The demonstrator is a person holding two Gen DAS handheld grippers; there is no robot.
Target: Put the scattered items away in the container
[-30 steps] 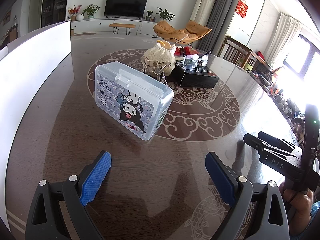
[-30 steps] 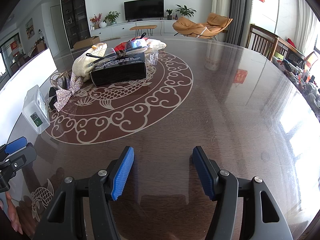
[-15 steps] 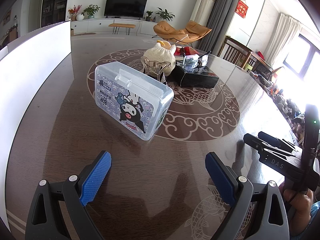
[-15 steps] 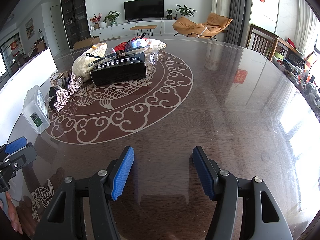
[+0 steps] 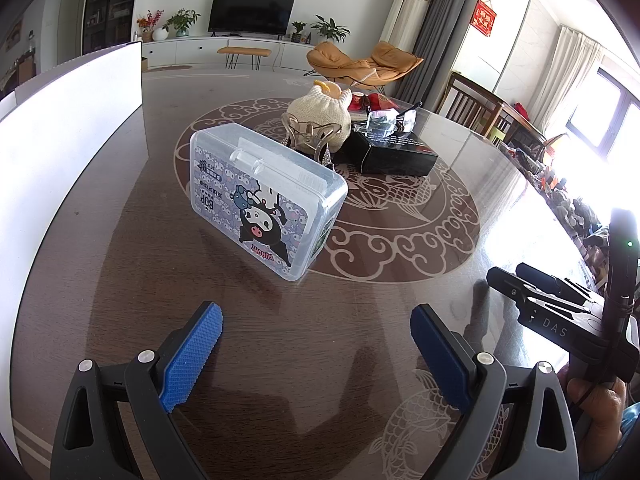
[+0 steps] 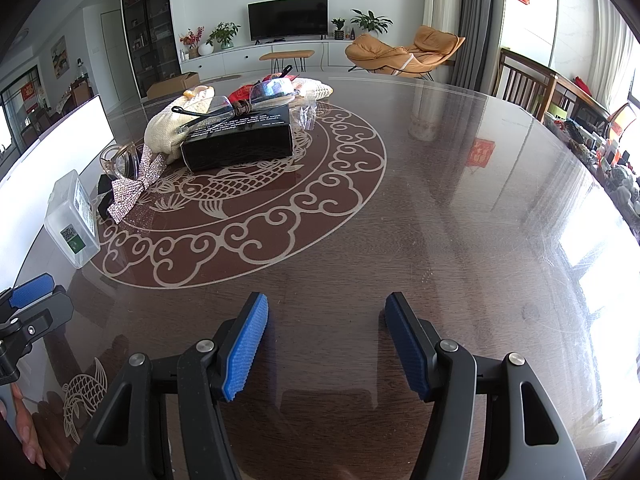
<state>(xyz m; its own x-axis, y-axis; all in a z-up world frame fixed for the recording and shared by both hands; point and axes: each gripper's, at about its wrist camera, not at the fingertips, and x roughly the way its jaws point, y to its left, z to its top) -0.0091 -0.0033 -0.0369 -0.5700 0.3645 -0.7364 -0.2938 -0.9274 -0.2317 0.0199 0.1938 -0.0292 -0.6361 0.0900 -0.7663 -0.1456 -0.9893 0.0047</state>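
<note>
Translucent plastic box (image 5: 264,204) (rounded corners) on glossy table (image 5: 360,360).

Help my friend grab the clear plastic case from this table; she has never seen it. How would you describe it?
On the dark round table, look at the near edge of the pale scrollwork ring. The clear plastic case stands there alone, nearer than the black box and cream knitted pouch. Only it has a cartoon label.
</note>
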